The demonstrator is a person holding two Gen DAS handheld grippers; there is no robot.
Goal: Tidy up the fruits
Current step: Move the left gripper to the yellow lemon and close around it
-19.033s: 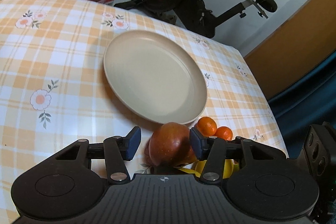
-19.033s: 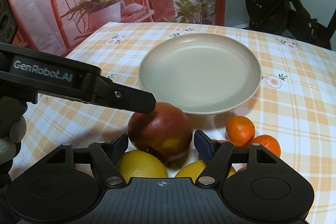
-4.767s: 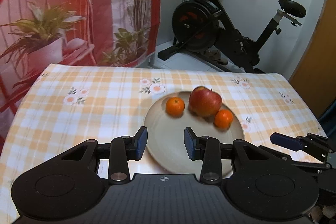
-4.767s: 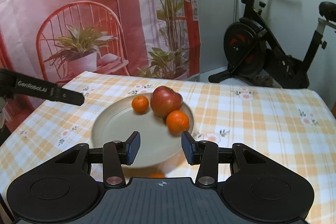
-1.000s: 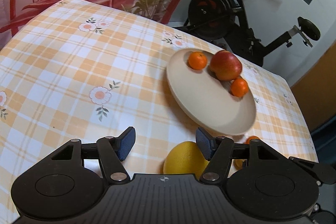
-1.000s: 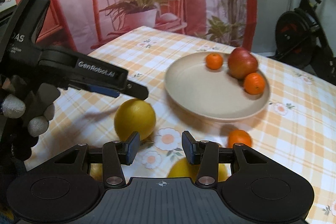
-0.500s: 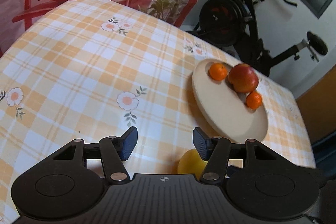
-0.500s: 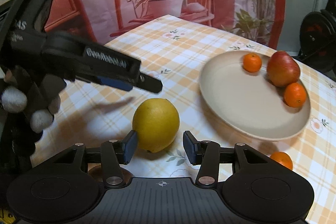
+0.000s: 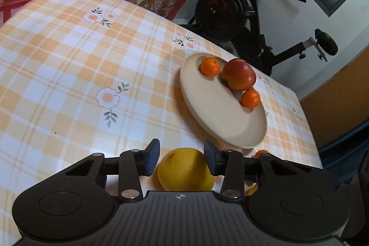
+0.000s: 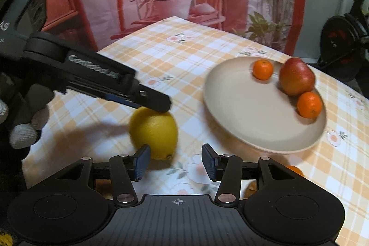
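left wrist view puts my left gripper [image 9: 181, 157] right over a yellow lemon [image 9: 185, 170] lying on the checked tablecloth [image 9: 69, 66]. its jaws have just been closing, and the lemon sits between the two blue pads [image 9: 152, 157]; the right pad looks to be against the peel, while on the left side i cannot tell whether there is contact or a thin gap. just beyond the lemon i see the beige plate [image 9: 214, 117], holding a red apple [image 9: 239, 74] with one mandarin [image 9: 210, 66] on its far left and another mandarin [image 9: 250, 98] on its near right, both close against the apple. a further bit of orange fruit [image 9: 260, 153] peeks out past the plate's near rim, mostly hidden behind my finger.

from the right wrist view, my right gripper [image 10: 175, 163] hangs low over the cloth with its fingers narrowly parted and nothing between them; its left pad is just in front of the same lemon [image 10: 154, 132]. the left tool reaches in from the left, held by a gloved hand [image 10: 20, 121], its tip on top of the lemon. another orange fruit [image 10: 295, 170] lies on the cloth below the plate [image 10: 242, 117], partly hidden by my right finger.
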